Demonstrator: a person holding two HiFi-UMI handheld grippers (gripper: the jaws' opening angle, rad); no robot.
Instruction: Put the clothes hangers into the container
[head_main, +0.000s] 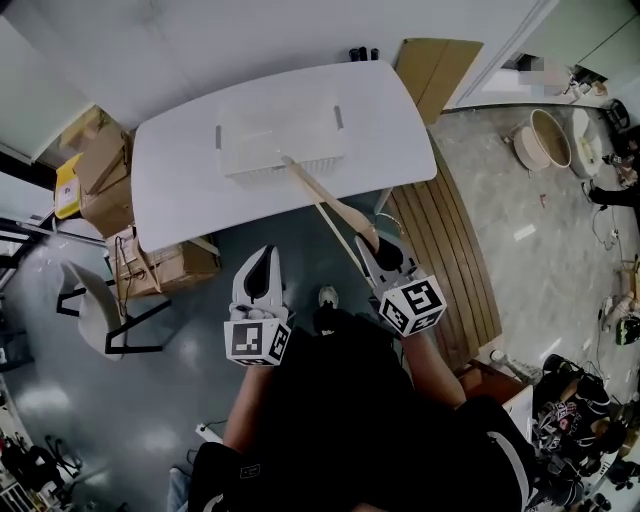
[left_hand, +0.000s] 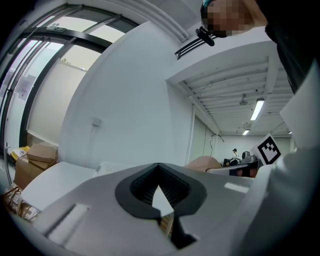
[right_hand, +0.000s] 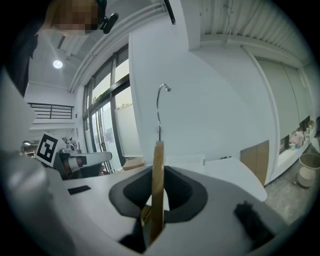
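Right tongs (right_hand: 157, 175) are pinching the wooden hanger (right_hand: 158, 160) edge-on, its metal hook standing up above. Left tongs (left_hand: 159, 169) are pressed together with nothing in them. Out front, the hanger's far end reaches the near rim of the white container (head_main: 262, 132), which sits on the white surface (head_main: 175, 175).

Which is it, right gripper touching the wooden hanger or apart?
Touching: the right gripper view shows the right gripper clamped on the wooden hanger, seen edge-on.
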